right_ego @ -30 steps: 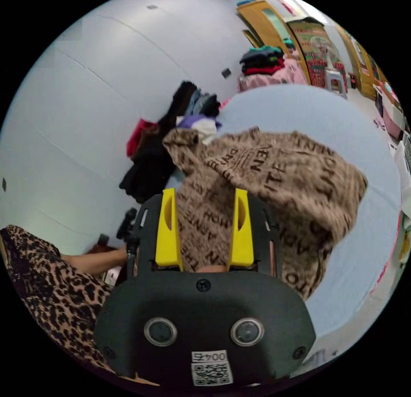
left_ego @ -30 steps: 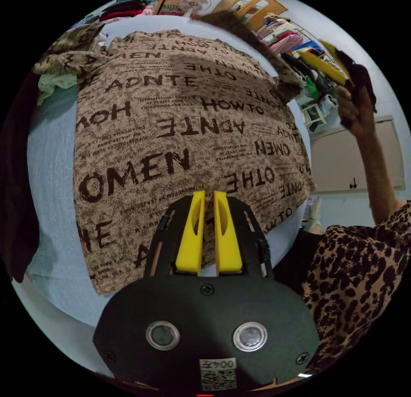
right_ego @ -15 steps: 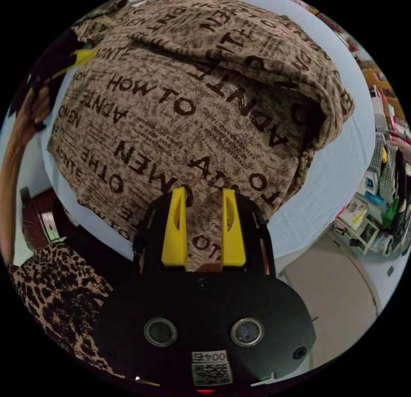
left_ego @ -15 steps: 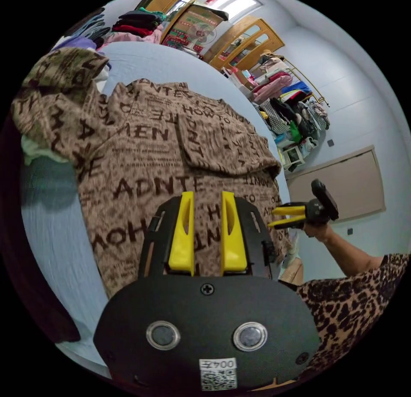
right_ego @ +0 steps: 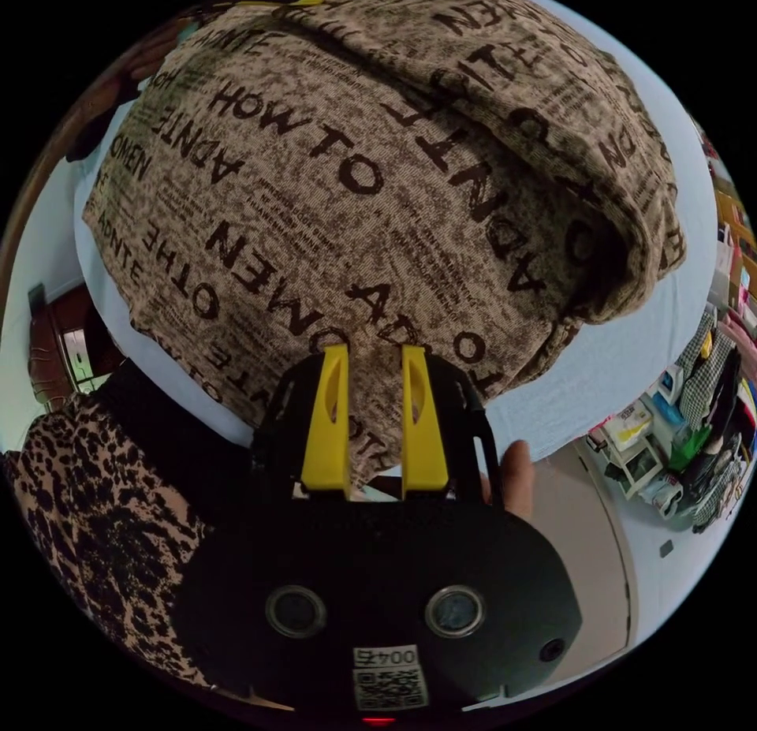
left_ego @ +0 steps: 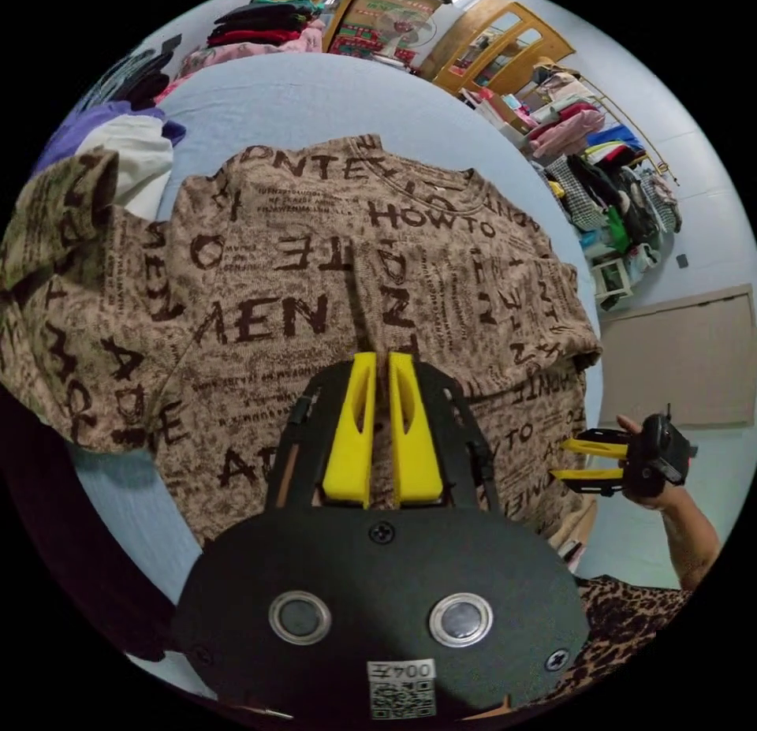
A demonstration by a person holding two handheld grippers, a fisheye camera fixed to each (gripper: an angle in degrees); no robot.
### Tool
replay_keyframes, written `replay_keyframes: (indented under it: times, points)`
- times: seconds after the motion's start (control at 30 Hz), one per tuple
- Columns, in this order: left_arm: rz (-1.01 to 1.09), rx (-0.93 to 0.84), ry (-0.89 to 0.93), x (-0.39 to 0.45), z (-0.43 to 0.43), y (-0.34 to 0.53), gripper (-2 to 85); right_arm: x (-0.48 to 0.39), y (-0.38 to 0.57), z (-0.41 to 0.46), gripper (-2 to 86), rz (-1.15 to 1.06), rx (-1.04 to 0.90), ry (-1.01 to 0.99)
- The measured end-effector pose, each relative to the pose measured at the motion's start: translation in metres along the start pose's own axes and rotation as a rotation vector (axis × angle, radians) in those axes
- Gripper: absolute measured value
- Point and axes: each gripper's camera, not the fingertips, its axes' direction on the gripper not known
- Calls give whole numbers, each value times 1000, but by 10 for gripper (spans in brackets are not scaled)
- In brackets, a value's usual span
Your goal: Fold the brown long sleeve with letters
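brown knit long-sleeve top printed with dark letters (left_ego: 331,289) lies spread on a pale blue bed sheet (left_ego: 315,100), neckline at the far end in the left gripper view, hem at the near end. one sleeve is folded in across the chest, its cuff end lying down the middle of the front; the other sleeve (left_ego: 55,289) is bunched up and raised at the view's left edge, reaching off the sheet. left gripper (left_ego: 382,368) sits over the lower middle of the top, yellow jaws nearly together with a thin slit between them, tips at the folded sleeve end; cannot tell if any cloth is pinched. in the same view the right gripper (left_ego: 561,460) shows at the right, off the edge of the bed near the hem corner, held by a hand (left_ego: 654,479), jaws parted and holding nothing. in the right gripper view the right gripper (right_ego: 374,356) has its yellow jaws released with a clear gap, hovering at the near hem edge of the top (right_ego: 378,171); brown cloth shows behind the gap, not squeezed by both jaws. a fingertip (right_ego: 516,467) shows beside the gripper body. folded side of the top forms a thick rounded edge at the view's right. leopard-print sleeve (right_ego: 102,542) of the person at lower left. stacked folded clothes (left_ego: 252,25) at the far end of the bed, a loose purple and white pile (left_ego: 126,143) beside the raised sleeve, hanging clothes on a rack (left_ego: 599,171) by the wall, wooden doors (left_ego: 489,45) behind.
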Motion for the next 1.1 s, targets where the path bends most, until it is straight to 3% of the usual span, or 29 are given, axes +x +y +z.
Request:
replay_keyframes:
  times: [0.27,0.43,0.6,0.87,1.1]
  points:
    - [104,258,-178,49,-33,0,37,22,1,-27,80,44,-60,-88]
    - [87,113,-167,29,16,7,63,31,9,-36,70,14,-67,-121]
    - [83,246,-187,38,10,19,74,22,26,-42,60,-7,-15,-42]
    - [581,144,-67,215,66,-66,86,10,44,-44,56,-31,-5,48]
    - [817,-52,-62,350,160,-116,99,10,66,-41,46,-45,47,74]
